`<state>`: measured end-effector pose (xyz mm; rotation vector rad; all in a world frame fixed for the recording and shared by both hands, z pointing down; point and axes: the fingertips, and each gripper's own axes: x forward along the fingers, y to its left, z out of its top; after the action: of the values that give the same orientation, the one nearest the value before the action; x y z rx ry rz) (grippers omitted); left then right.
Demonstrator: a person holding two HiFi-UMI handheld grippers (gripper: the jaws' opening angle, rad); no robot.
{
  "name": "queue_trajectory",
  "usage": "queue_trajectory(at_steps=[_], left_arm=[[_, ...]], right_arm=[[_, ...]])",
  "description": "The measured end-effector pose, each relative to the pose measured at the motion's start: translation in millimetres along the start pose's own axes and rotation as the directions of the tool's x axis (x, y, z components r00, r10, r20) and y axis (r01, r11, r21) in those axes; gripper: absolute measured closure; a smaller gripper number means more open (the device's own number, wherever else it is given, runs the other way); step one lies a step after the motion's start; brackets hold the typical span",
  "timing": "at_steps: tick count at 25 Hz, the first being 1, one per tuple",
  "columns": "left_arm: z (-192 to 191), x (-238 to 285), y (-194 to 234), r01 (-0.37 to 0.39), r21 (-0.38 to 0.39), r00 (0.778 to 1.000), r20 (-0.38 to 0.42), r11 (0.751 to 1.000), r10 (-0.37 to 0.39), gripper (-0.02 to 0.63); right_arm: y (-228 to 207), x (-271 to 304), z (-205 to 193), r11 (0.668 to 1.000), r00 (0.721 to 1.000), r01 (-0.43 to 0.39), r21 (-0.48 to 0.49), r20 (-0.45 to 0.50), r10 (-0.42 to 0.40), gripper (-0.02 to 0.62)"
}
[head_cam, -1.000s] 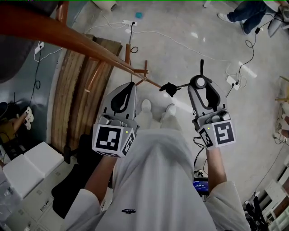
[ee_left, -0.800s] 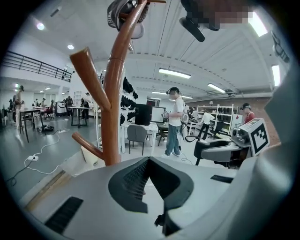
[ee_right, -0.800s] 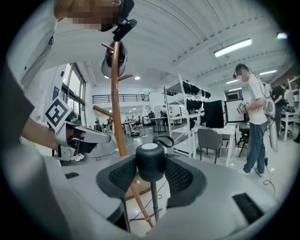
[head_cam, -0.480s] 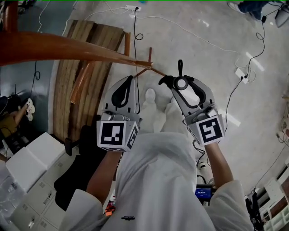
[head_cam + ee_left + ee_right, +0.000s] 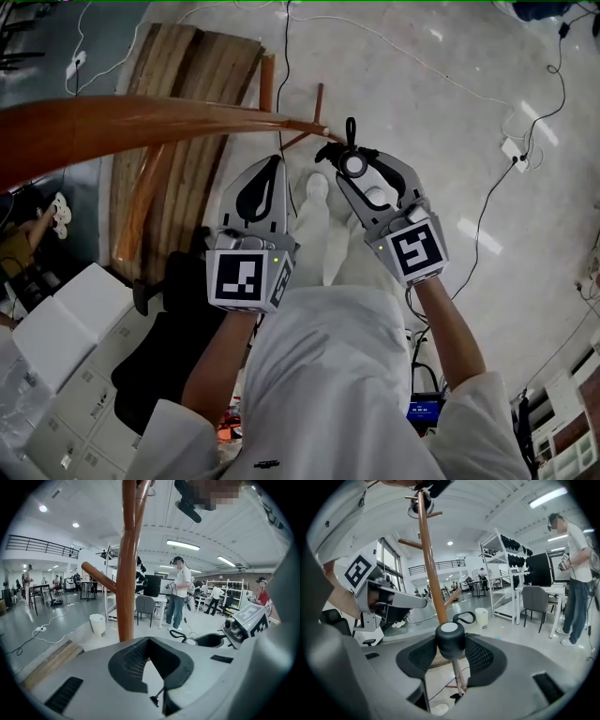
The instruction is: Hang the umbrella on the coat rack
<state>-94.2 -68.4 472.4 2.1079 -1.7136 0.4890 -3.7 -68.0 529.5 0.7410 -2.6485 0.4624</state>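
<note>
Umbrella (image 5: 450, 640) gripped by the right claw (image 5: 356, 173) near the coat rack (image 5: 141, 122).
Its round handle sits clamped between the 2 jaws, strap loop close to a wooden peg; the left claw (image 5: 272, 169), closed and empty, hangs beside.

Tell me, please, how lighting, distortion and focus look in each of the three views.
Head view: glare patches on the floor; the rack near the lens looks soft and bowed. Left gripper view: fisheye with black corners, bright ceiling lamp. Right gripper view: same fisheye, strip light blown out, umbrella sharp.
</note>
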Motion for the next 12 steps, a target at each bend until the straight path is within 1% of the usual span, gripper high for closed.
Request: queue_trajectory(at_steps=[8, 12], left_arm=[[-19, 25, 9, 0.021, -0.006, 1.000, -0.012, 1.000, -0.021, 0.603], [-33, 35, 15, 0.014, -0.025, 0.999, -0.034, 1.000, -0.014, 0.603]], right_arm=[[8, 46, -28, 0.999, 0.998, -0.036, -0.005, -0.049, 0.036, 0.403], [9, 59, -42, 0.998, 0.996, -0.054, -0.015, -0.071, 0.053, 0.403]])
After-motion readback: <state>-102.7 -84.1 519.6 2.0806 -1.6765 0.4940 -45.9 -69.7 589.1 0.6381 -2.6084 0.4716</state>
